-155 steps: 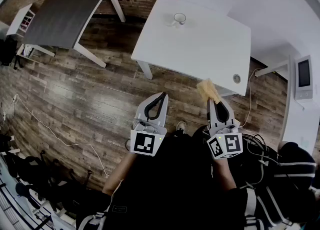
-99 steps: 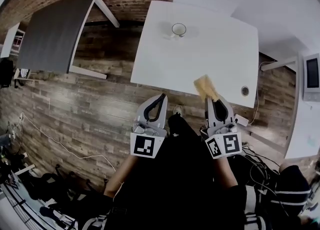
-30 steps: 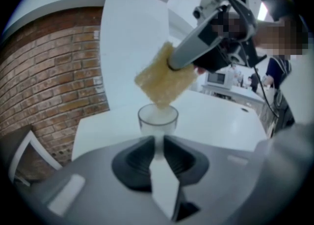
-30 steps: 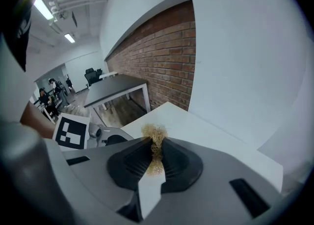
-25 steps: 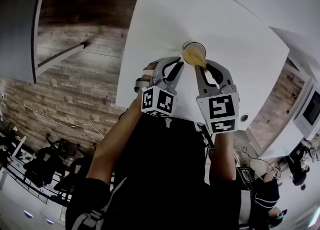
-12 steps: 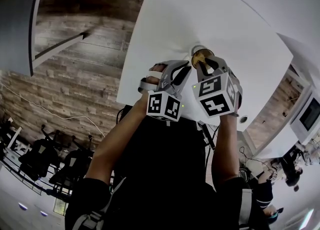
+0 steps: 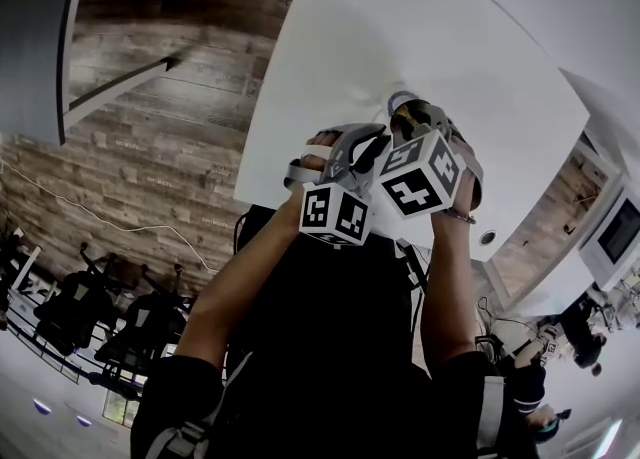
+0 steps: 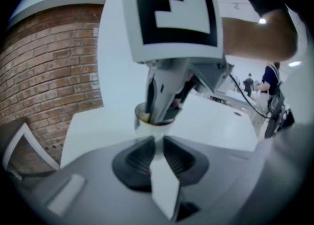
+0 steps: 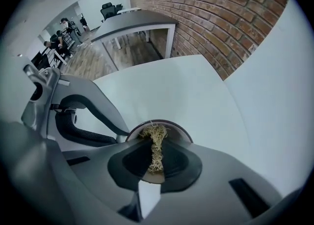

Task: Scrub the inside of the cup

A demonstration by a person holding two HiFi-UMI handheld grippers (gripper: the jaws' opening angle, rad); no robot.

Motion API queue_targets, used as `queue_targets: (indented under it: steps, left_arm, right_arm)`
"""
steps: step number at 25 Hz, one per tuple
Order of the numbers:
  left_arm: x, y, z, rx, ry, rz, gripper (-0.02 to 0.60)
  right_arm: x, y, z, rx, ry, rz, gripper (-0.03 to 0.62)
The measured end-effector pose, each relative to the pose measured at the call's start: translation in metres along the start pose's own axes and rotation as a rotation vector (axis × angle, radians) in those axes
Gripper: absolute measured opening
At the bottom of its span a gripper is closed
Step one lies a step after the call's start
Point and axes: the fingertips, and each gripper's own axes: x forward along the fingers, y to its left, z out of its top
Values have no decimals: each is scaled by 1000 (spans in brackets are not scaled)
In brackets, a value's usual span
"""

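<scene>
A clear glass cup stands on the white table. My right gripper points straight down into it, shut on a yellow fibrous scrubber. The scrubber's tuft lies inside the cup, against the rim. My left gripper sits at the cup's near left side. In the left gripper view its jaws stand narrow on the cup's side below the rim. The right gripper's fingers reach down into the cup there. The cup's lower part is hidden.
The white table's near edge runs over a wood floor. A dark table stands at the far left. A round cable hole sits by the table's right corner. A brick wall lies beyond.
The right gripper has tipped over to point down and has sunk with the scrubber into the cup. The left gripper has stayed at the cup's side.
</scene>
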Motion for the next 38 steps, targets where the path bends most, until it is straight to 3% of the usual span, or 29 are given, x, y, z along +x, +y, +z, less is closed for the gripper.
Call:
queue_targets:
  steps: [5,11,17,28,32,38]
  left_arm:
    - [-6,-7,0,-74,19,-26,60]
    - [-13,-22,-9,-130,40,-50,60]
    - [-15,-23,-10,-119,42,-55,60]
    - [-15,-27,-11,-129,44,-49,60]
    - [-16,-29,-12,-141,42,-49,60]
    - [-16,-31,-12,-163,42,-56,60]
  right_arm:
    - [-15,12,-6,-19,-15,96,32]
    - [-53,30,-18,-43,-28,151,32]
    - [-46,23,-29,-80,40,49,32]
    - [-7,32,-28,-170,120,22,32]
    - [-5,34,-28,-176,114,23,32]
    - [-16,24,-30,-174,99,-77,32]
